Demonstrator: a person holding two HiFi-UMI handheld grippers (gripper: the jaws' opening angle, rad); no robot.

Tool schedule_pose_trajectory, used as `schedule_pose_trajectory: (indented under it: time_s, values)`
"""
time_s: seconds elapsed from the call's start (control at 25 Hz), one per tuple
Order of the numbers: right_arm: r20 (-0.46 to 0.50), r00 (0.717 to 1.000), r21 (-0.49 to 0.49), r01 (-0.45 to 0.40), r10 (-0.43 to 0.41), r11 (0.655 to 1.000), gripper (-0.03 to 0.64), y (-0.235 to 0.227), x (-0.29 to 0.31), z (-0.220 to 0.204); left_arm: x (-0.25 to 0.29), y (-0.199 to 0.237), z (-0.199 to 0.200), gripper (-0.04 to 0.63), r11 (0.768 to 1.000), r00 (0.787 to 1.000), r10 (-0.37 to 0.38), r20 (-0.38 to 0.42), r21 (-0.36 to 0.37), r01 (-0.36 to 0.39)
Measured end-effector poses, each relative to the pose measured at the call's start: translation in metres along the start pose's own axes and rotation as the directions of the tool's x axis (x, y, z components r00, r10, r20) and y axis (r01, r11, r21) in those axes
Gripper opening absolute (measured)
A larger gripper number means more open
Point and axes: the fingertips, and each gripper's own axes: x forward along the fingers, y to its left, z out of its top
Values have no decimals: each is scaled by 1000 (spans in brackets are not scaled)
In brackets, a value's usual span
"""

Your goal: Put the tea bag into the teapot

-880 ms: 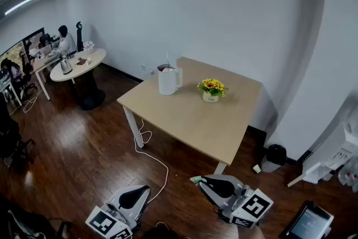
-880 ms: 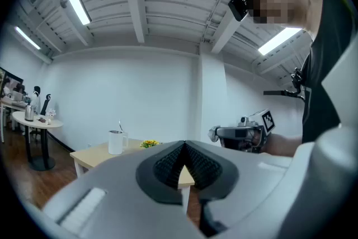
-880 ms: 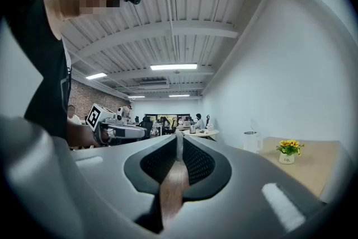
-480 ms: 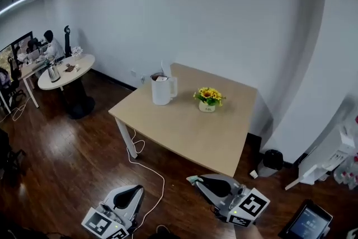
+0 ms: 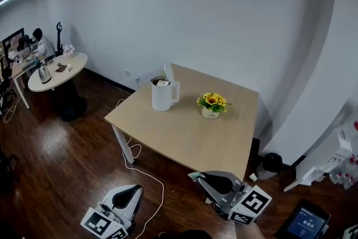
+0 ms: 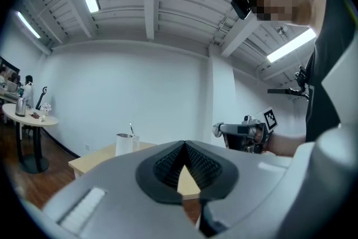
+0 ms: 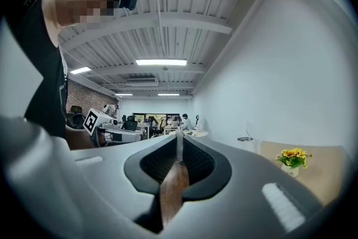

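1. R gripper: jaws pressed together on a thin pale-green scrap at the tips, prob. the tea bag. The right gripper view shows a thin pale strip in the seam, so it's a pinch, not empty.
2. L gripper: tips meet with nothing between them. It hangs low over the floor, away from the table.
3. Teapot is upright on the far-left part of the table. Lid is flipped open, mouth up, handle on the flower side. There's a small pale bit in the mouth; can't tell what.
4. Key relation: the pot lies ahead and to the L of the R gripper, well apart, w/ the table's near edge between them. Both grippers are off the table over the floor. R is a bit nearer and has the bag, so it's R's move.
5. Approach, my read: carry up and fwd over the near edge, then come down on the mouth from above.
6. Room: tabletop is bare betw. edge and pot. Flower pot sits R of the teapot, apart. Watch the raised lid behind the mouth. A cable lies on the floor below, not in the path.
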Motion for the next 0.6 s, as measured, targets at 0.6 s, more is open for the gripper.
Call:
schedule_pose_trajectory:
  time_s: [0.6]
  values:
    - [0, 1000, -12, -3, 3, 1000, 35, -85, 92, 0, 83, 98, 7, 6, 1000, 1000, -17, 4, -12, 17]
